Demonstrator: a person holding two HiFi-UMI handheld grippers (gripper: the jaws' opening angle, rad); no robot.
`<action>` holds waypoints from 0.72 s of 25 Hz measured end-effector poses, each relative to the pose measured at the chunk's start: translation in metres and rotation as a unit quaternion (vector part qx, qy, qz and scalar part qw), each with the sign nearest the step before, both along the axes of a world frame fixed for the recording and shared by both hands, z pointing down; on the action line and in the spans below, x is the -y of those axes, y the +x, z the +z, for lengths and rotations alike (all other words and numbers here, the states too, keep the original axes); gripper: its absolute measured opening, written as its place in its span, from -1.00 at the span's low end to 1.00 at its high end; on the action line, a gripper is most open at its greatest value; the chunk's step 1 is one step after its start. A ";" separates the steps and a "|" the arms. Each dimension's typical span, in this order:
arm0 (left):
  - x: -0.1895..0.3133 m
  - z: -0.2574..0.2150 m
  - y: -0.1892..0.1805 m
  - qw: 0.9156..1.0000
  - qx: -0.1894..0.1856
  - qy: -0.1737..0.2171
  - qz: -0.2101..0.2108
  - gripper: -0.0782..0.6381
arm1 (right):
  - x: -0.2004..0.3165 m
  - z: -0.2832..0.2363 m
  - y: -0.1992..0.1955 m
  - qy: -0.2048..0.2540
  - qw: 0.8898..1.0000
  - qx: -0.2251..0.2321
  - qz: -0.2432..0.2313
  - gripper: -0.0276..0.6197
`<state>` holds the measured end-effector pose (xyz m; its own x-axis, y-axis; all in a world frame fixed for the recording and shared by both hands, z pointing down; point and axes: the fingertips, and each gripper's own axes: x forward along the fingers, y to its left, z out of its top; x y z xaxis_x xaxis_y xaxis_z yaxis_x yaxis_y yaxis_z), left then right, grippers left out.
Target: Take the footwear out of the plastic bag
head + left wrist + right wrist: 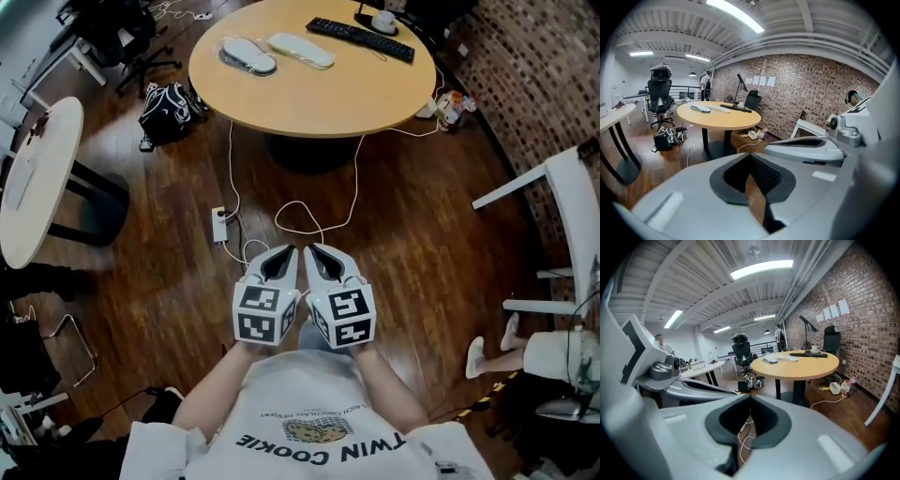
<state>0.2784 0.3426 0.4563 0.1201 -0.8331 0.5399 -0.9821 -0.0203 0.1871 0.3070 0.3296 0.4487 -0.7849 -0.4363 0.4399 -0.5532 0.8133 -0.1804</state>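
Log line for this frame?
phase: pre-reach | left gripper: shut, empty | right gripper: shut, empty | footwear: on round table, untouched

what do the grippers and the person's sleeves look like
The left hand-held gripper and the right hand-held gripper match: light grey tapered shells, black linings inside the jaws, a cube of black-and-white square markers at the rear. The person wears a white short-sleeved T-shirt with print.

Open floor (427,225), crossed by white cables (357,178), lies between the left gripper (284,255), right gripper (321,255) and round table (309,112).
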 end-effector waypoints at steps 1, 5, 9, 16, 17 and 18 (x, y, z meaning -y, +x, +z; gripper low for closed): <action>0.011 0.001 0.001 1.000 0.001 -0.003 -0.003 -0.78 | 0.012 0.000 0.001 -0.003 1.000 0.001 -0.003 -0.91; 0.045 -0.003 0.001 1.000 0.011 0.001 -0.015 -0.78 | 0.046 -0.002 0.000 -0.001 1.000 0.006 -0.016 -0.91; 0.071 -0.012 -0.005 0.999 0.021 0.010 -0.022 -0.78 | 0.070 -0.008 -0.007 0.000 1.000 0.014 -0.025 -0.91; 0.110 -0.011 -0.029 0.999 0.018 0.015 -0.028 -0.78 | 0.110 -0.005 -0.030 -0.003 1.000 0.014 -0.027 -0.91; 0.117 -0.009 -0.033 0.999 0.016 0.013 -0.027 -0.78 | 0.118 -0.004 -0.034 -0.002 1.000 0.012 -0.025 -0.91; 0.125 -0.007 -0.038 1.000 0.014 0.012 -0.025 -0.78 | 0.125 -0.002 -0.038 -0.002 1.000 0.010 -0.023 -0.91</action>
